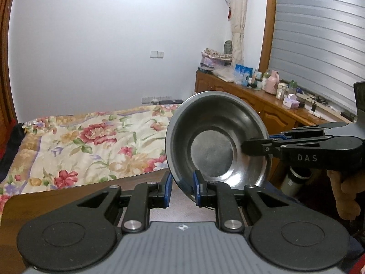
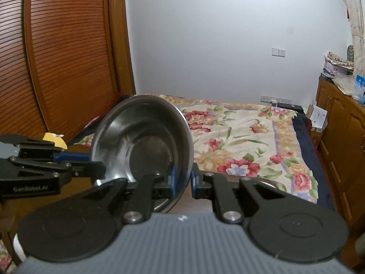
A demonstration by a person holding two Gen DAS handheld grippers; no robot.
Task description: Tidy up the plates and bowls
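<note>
While both tongs [image 1: 181, 188] [image 2: 182, 180] pinch the steel bowl's [image 1: 212, 137] rim, only the left view shows the dresser [image 1: 262, 100].

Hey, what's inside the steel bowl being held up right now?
The steel bowl looks empty: bare metal, its flat base showing. The right gripper pinches the rim with one finger inside, hiding a small patch.

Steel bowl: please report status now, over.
Left gripper and right gripper both shut on steel bowl rim. Bowl tilted, lifted off wooden table. Nothing in the way.
</note>
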